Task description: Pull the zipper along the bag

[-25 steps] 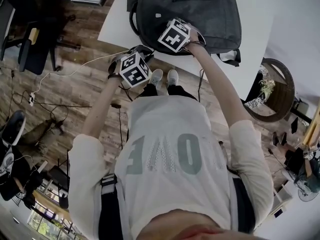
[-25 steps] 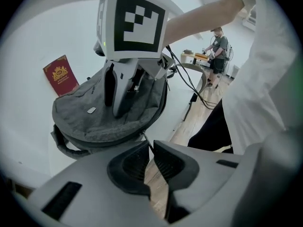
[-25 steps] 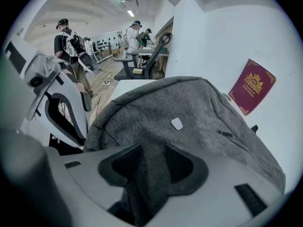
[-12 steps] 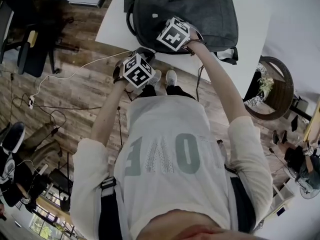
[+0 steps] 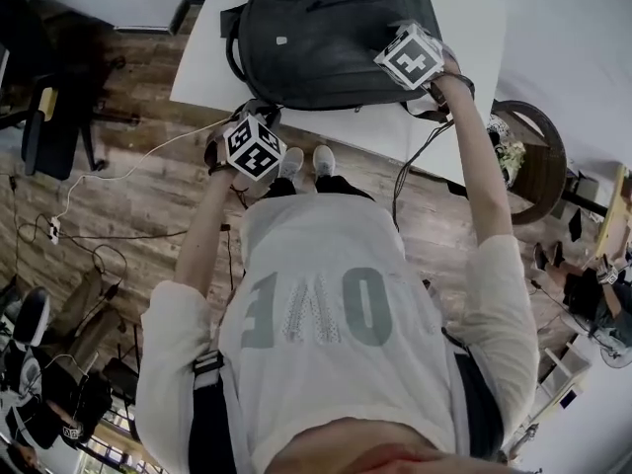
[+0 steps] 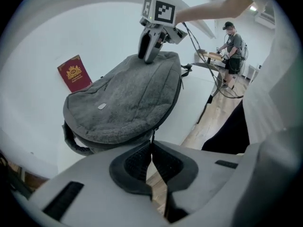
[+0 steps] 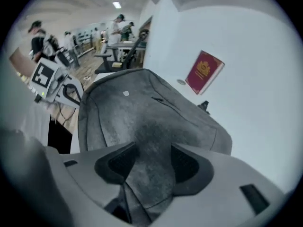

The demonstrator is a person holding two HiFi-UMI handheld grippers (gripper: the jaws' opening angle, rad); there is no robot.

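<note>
A dark grey backpack (image 5: 326,33) lies flat on the white table (image 5: 474,28). My left gripper (image 5: 262,115) sits at the bag's near left corner, off the table edge. In the left gripper view the left gripper (image 6: 151,148) is shut, and a thin dark zipper pull (image 6: 152,134) runs from the bag's seam (image 6: 128,98) into it. My right gripper (image 5: 403,45) hangs over the bag's right end. Its jaws have just been opening. In its own view the right gripper (image 7: 151,162) stands open, with grey bag fabric (image 7: 151,117) showing between the pads.
A red booklet (image 6: 74,73) lies on the table beyond the bag, also visible in the right gripper view (image 7: 204,72). A round wooden stand (image 5: 538,181) is right of the table. Cables trail over the wooden floor (image 5: 128,196). People (image 6: 232,46) stand at far desks.
My right gripper has moved from the middle of the bag's near edge to its right end, and its jaws have opened wider. The left gripper has stayed at the near left corner.
</note>
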